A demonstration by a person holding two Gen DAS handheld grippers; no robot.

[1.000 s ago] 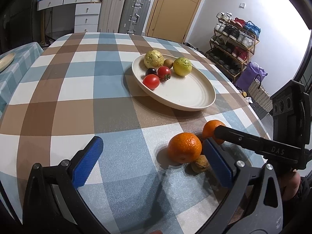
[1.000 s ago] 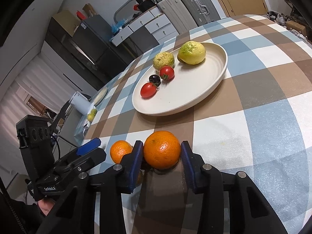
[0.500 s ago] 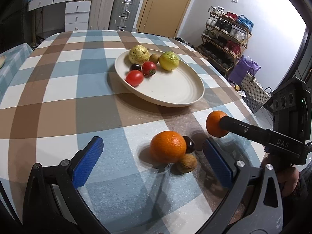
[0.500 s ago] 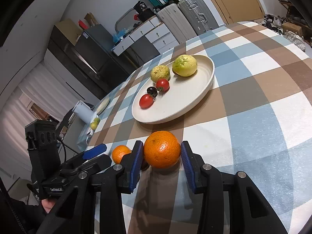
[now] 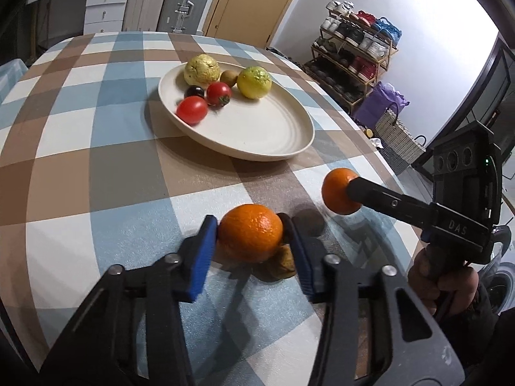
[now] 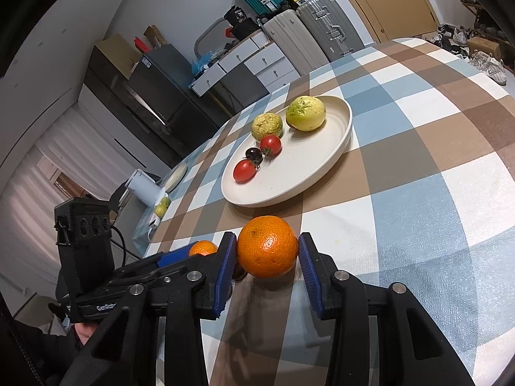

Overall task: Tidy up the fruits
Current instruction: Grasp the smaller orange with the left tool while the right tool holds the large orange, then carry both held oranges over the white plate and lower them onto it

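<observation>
Checked tablecloth [image 5: 112, 167] carries an orange [image 5: 250, 233] between closing left fingers [image 5: 201, 257]; right fingers [image 6: 225, 263] clamp another orange [image 6: 267, 246].

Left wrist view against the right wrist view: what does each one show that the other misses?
Left wrist only: a kiwi on the plate, and a shoe rack by the wall. Right wrist only: a dark fridge and a side-table plate. Both: the plate, two tomatoes, the orange, the second orange and the suitcases.
</observation>
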